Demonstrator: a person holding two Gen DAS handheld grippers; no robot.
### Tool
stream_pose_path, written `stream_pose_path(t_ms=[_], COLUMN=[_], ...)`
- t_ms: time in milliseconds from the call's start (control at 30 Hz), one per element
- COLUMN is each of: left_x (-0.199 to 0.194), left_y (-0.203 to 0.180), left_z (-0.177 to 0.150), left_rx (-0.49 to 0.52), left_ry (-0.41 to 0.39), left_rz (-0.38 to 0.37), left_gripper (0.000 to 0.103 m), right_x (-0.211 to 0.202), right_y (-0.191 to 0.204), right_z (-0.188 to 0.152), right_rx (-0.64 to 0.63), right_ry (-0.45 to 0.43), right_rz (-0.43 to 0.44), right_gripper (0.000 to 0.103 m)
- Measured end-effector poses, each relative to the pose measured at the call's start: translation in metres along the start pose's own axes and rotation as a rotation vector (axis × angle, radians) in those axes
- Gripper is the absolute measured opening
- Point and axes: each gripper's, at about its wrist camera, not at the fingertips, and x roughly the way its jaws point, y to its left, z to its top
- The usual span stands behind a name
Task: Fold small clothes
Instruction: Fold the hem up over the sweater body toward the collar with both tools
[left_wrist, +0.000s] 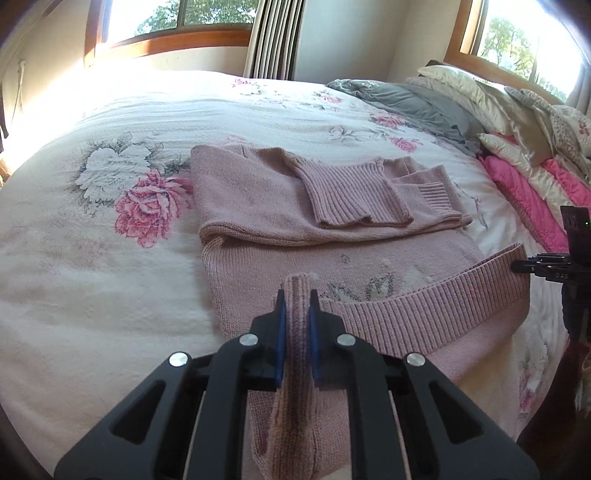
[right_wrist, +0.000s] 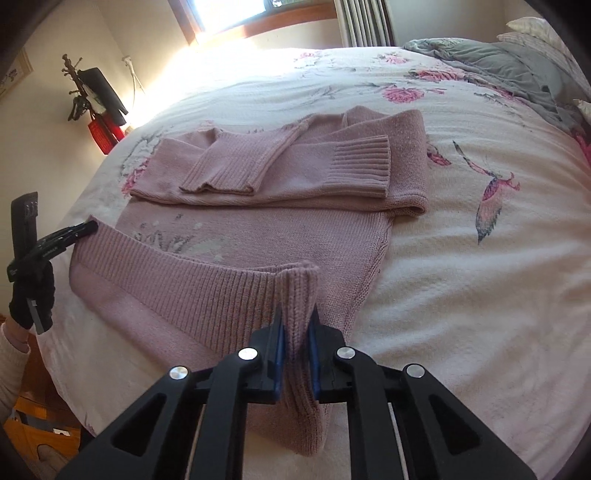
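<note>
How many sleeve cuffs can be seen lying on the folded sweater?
2. The wide ribbed cuff lies on the left of the sweater in the right wrist view, and the narrower cuff lies to its right, both folded across the upper body. None seems hidden.

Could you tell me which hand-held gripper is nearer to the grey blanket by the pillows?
Right. The right hand-held gripper holds the sweater hem corner on the grey blanket side; the left holds the opposite corner.

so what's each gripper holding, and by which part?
Both hold the pink sweater by its ribbed bottom hem: left gripper at one corner, right gripper at the other.
</note>
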Motion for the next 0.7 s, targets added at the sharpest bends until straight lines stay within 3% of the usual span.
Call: stream_pose_path(t_ms=[200, 367, 700], left_x=[-0.027, -0.034, 0.011], left_y=[-0.001, 0.003, 0.017], left_z=[0.017, 0.056, 0.163], left_rx=[-0.040, -0.066, -0.077], left_ry=[-0.075, -0.149, -0.222], left_rz=[-0.029, -0.022, 0.044], left_gripper=[0.009, 0.009, 0.009], right_x=[-0.031, -0.045, -0.027], right_y=[0.000, -0.001, -0.037], right_z=[0.013, 0.047, 0.143], right_rx=[0.029, 0.050, 0.142], right_ry=[-0.080, -0.150, -0.204], right_rz=[0.058, 0.059, 0.031], right_gripper=[0.011, 0.011, 0.011])
